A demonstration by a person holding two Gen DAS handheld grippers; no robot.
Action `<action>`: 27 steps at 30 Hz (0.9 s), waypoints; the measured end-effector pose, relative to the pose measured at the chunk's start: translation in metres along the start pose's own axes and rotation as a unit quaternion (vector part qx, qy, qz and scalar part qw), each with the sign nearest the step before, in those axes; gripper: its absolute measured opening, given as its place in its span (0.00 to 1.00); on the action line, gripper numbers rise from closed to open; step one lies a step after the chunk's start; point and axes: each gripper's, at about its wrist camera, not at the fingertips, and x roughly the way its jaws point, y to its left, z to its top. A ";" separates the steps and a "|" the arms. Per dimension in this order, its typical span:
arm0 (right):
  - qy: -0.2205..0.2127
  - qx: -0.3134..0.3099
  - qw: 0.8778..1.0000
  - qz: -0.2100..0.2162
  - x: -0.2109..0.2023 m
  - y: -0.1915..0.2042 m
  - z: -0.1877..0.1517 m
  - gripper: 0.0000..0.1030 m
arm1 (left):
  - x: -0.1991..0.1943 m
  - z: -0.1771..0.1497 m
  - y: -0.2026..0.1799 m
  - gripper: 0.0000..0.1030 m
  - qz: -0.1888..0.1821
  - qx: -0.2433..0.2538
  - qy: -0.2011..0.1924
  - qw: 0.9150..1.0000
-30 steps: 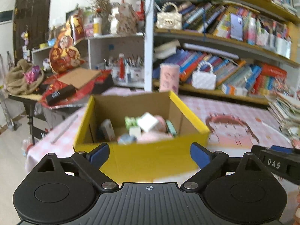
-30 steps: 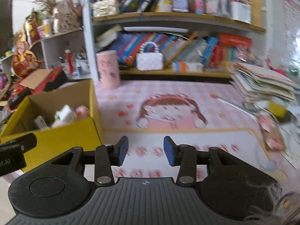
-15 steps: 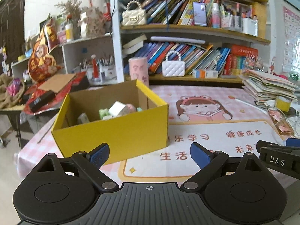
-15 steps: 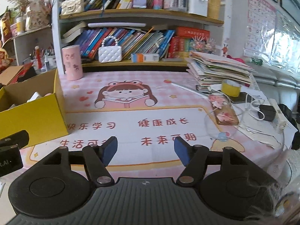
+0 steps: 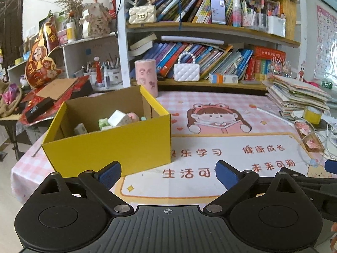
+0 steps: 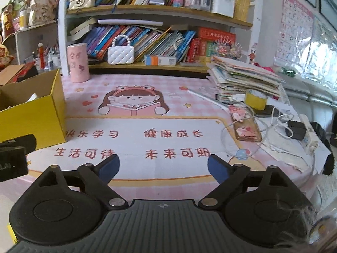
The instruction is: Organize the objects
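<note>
yellow box (image 5: 109, 145) now farther off; right claw (image 6: 163, 167) just spread, empty; left claw (image 5: 168, 171) released

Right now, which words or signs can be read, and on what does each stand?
"快乐学习": table mat, upper left.
"健康成长": mat, upper right.
"生活可待": mat, lower left.
"未来可期": mat, lower right.
Book spines, red box, wall chart: too small or blurred to read.

Yellow box (image 5: 109, 147); pink checked tablecloth (image 6: 168, 84); white quilted purse (image 6: 120, 55).
</note>
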 end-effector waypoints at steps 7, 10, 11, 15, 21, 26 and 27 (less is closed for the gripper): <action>0.002 0.005 1.000 0.016 -0.004 0.000 -0.001 1.00 | -0.003 -0.003 -0.003 0.97 0.010 -0.001 0.008 1.000; 0.010 0.011 1.000 0.015 -0.004 0.000 -0.001 1.00 | -0.005 -0.004 -0.004 0.98 0.020 -0.001 0.011 1.000; 0.014 0.011 1.000 0.014 -0.004 0.001 -0.002 1.00 | -0.005 -0.005 -0.004 0.98 0.021 -0.001 0.012 1.000; 0.015 0.011 1.000 0.014 -0.007 0.001 -0.004 1.00 | -0.008 -0.008 -0.003 0.99 0.026 -0.003 0.019 0.999; 0.023 0.019 1.000 0.007 -0.011 -0.002 -0.009 1.00 | -0.011 -0.013 -0.004 0.99 0.026 0.001 0.029 0.999; 0.024 0.021 0.999 0.005 -0.014 -0.004 -0.011 1.00 | -0.015 -0.015 -0.007 0.99 0.023 0.005 0.029 0.999; 0.023 0.020 1.000 0.004 -0.014 -0.004 -0.012 1.00 | -0.015 -0.015 -0.007 0.99 0.022 0.006 0.029 0.999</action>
